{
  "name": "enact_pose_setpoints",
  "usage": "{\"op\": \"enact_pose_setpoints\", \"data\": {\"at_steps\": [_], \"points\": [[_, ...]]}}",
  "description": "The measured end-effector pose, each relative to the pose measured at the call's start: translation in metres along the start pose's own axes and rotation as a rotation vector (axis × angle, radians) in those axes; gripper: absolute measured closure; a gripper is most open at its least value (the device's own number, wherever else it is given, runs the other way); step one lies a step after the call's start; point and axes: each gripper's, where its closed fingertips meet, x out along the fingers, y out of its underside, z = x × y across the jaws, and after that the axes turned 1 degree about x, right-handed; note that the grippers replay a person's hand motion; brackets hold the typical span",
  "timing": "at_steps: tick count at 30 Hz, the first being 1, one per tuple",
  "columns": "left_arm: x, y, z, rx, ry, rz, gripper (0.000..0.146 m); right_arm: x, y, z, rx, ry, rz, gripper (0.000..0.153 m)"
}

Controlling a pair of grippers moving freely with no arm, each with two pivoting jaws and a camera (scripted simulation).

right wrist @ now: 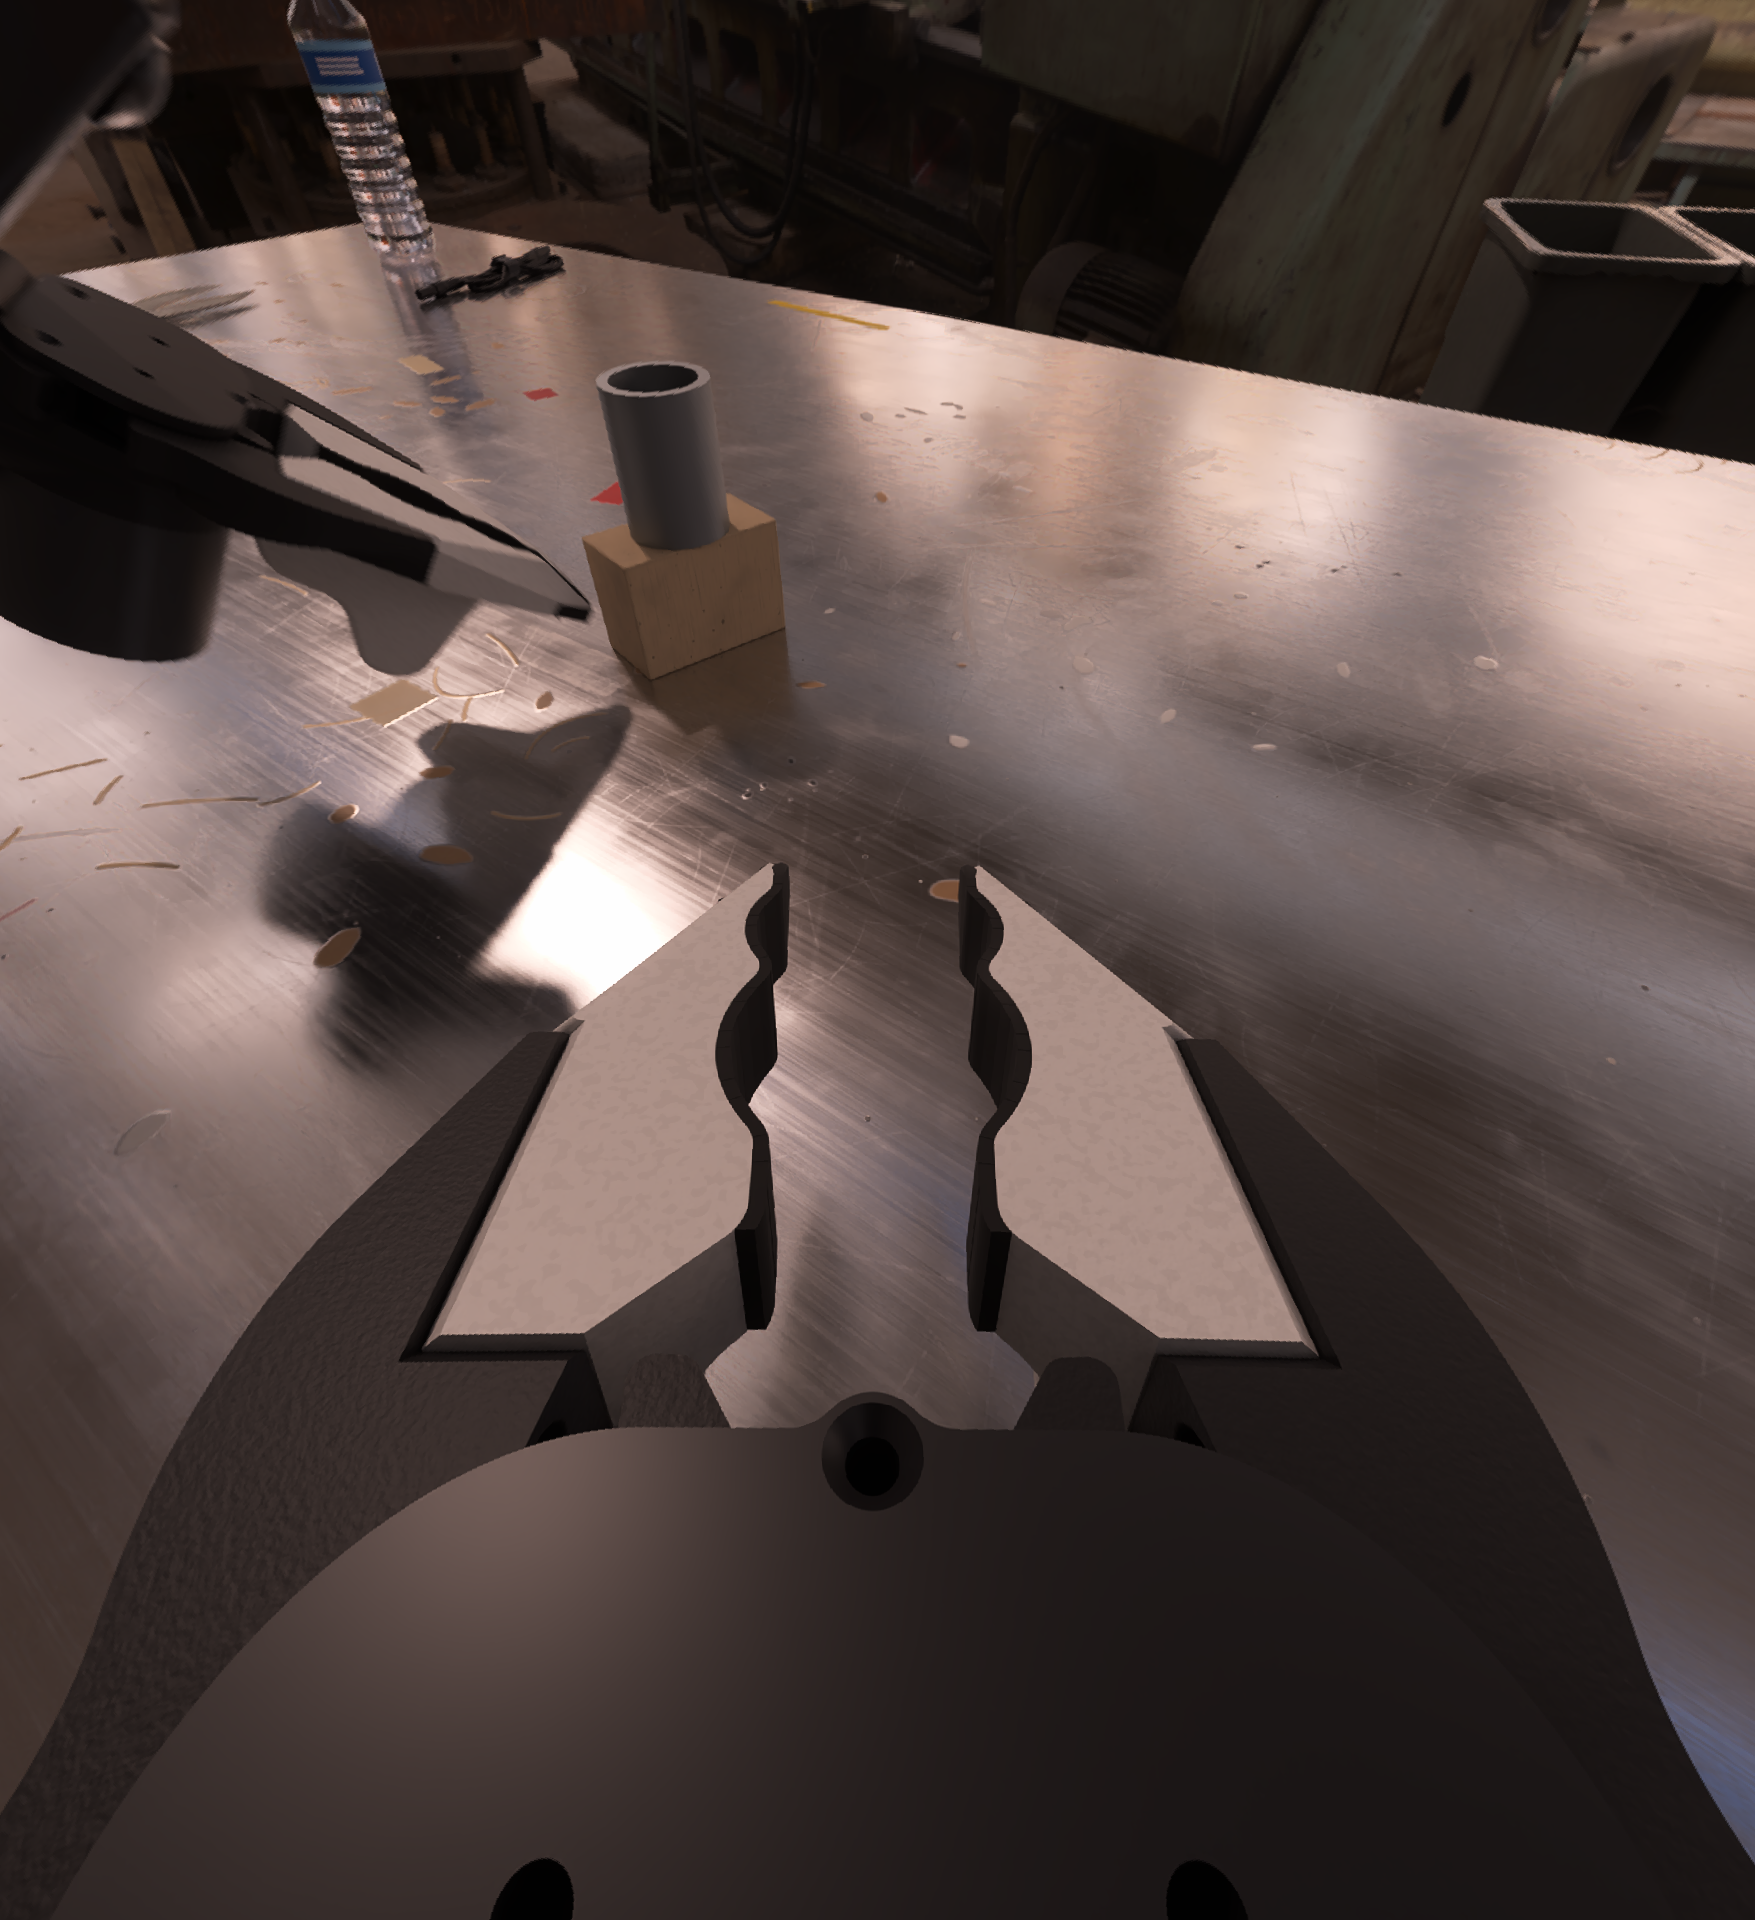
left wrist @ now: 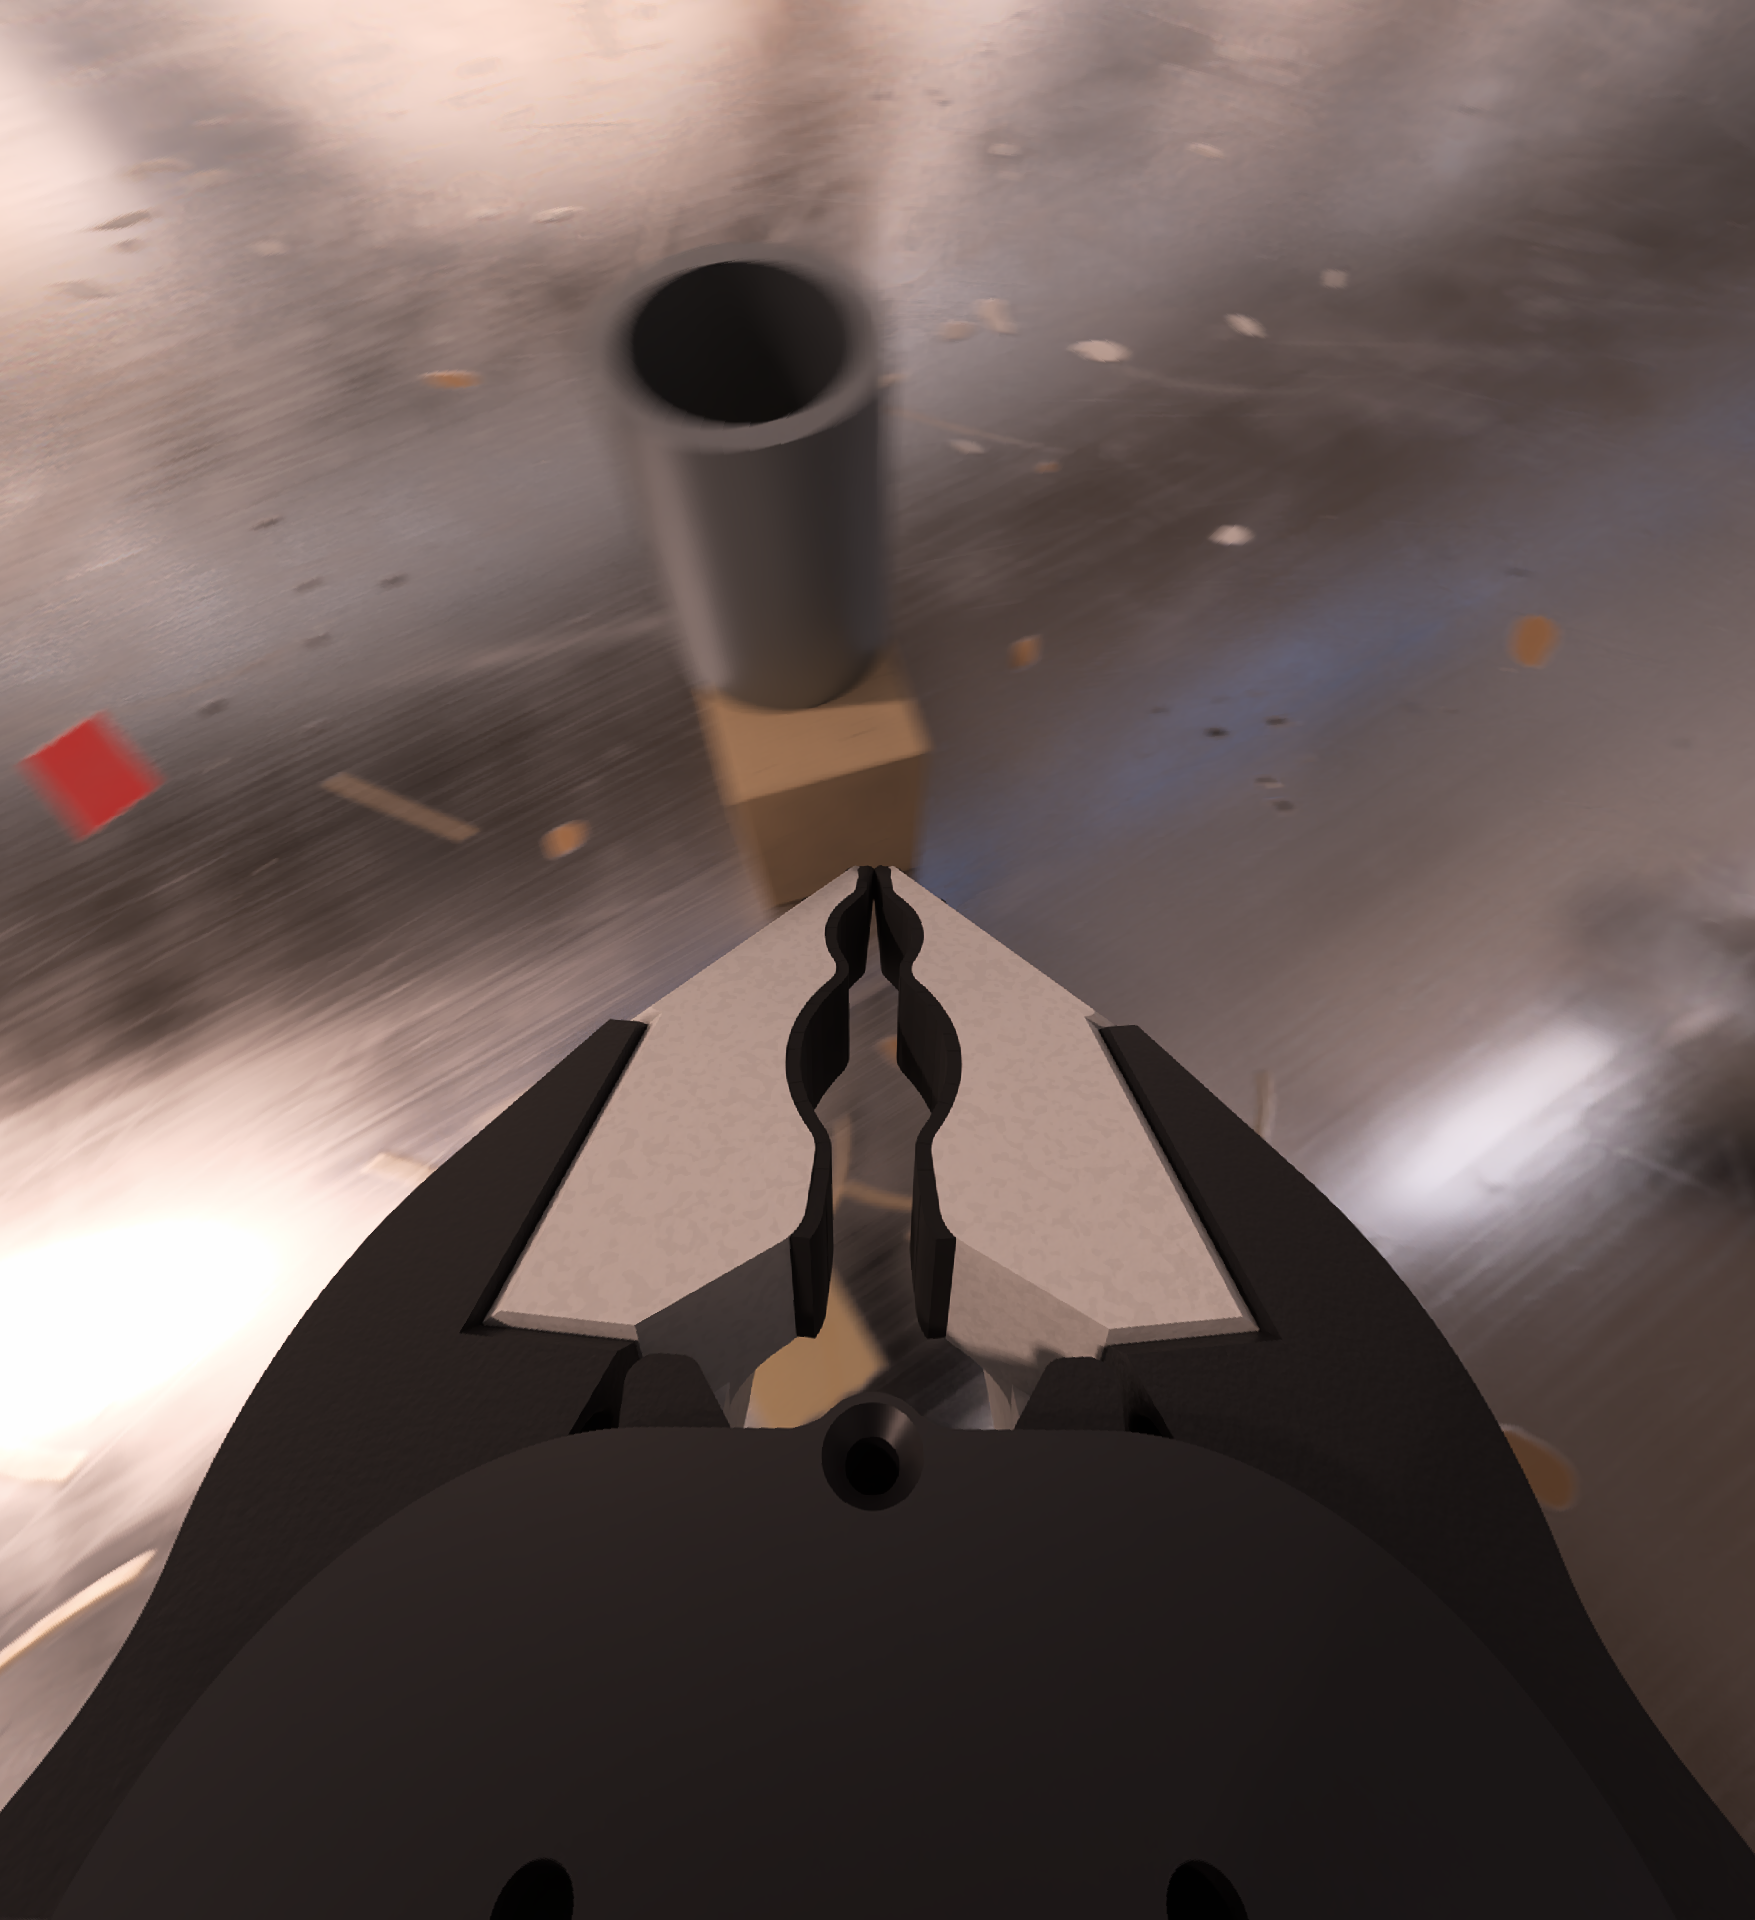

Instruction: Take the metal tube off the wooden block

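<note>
A grey metal tube stands upright on a light wooden block on the steel table. In the left wrist view the tube and block lie just ahead of my left gripper, which is shut and empty, its tips just short of the block's near lower edge. The left gripper also shows in the right wrist view, its tips just left of the block. My right gripper is open and empty, well short of the block, over bare table.
A clear water bottle and a small black object sit at the table's far edge. Wood shavings and chips litter the left side. Red squares lie on the table. Dark bins stand beyond the far right edge.
</note>
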Motion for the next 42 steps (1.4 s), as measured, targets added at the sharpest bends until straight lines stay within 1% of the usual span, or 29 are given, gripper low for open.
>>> {"op": "enact_pose_setpoints", "data": {"at_steps": [1,3,4,6,7,8,9,10,12,14,15,17,19,21,25,26,28,33,42], "points": [[-0.008,0.003,0.014,-0.020,-0.052,-0.009,0.146,0.001,0.001,0.000,-0.001,-0.004,0.004,0.120],[-0.029,0.007,0.038,0.007,-0.232,-0.056,0.146,0.002,0.002,0.002,-0.008,-0.010,0.005,0.121],[-0.039,0.007,0.038,0.014,-0.247,-0.092,0.146,0.004,0.002,0.004,-0.010,-0.019,0.005,0.122],[-0.046,0.008,0.016,0.019,-0.145,-0.124,0.146,0.009,0.002,0.010,-0.012,-0.042,0.013,0.123],[-0.046,0.010,-0.002,0.033,-0.078,-0.116,0.146,0.012,0.002,0.013,-0.020,-0.050,0.017,0.123],[-0.044,0.011,-0.022,0.064,0.010,-0.104,0.146,0.015,0.002,0.016,-0.032,-0.054,0.021,0.123],[-0.043,0.012,-0.036,0.104,0.065,-0.099,0.146,0.017,0.002,0.019,-0.048,-0.055,0.027,0.123],[-0.043,0.014,-0.041,0.149,0.048,-0.098,0.146,0.019,0.003,0.021,-0.067,-0.053,0.032,0.123],[-0.046,0.016,-0.041,0.234,-0.047,-0.122,0.146,0.021,0.001,0.024,-0.098,-0.045,0.030,0.123],[-0.053,0.020,-0.041,0.252,-0.106,-0.159,0.146,0.025,-0.001,0.029,-0.106,-0.050,0.020,0.123],[-0.057,0.019,-0.041,0.248,-0.134,-0.176,0.146,0.028,-0.001,0.032,-0.103,-0.061,0.019,0.123],[-0.069,0.013,-0.039,0.224,-0.193,-0.252,0.139,0.034,-0.001,0.039,-0.098,-0.083,0.022,0.121],[-0.078,0.008,-0.031,0.177,-0.237,-0.320,0.137,0.039,0.000,0.043,-0.108,-0.092,0.029,0.119],[-0.086,0.005,-0.017,0.115,-0.293,-0.366,0.125,0.042,0.002,0.045,-0.127,-0.081,0.036,0.115],[-0.095,0.004,0.004,-0.018,-0.302,-0.409,0.098,0.043,0.000,0.047,-0.131,-0.089,0.027,0.114],[-0.096,0.004,0.008,-0.041,-0.298,-0.410,0.093,0.044,-0.001,0.047,-0.127,-0.092,0.028,0.114],[-0.096,0.006,0.013,-0.068,-0.286,-0.403,0.087,0.045,-0.001,0.048,-0.124,-0.097,0.029,0.114],[-0.097,0.010,0.018,-0.071,-0.293,-0.381,0.086,0.046,-0.002,0.051,-0.153,-0.089,0.033,0.115],[-0.093,0.015,0.014,-0.064,-0.256,-0.336,0.089,0.050,0.002,0.055,-0.187,-0.083,0.057,0.115]]}}
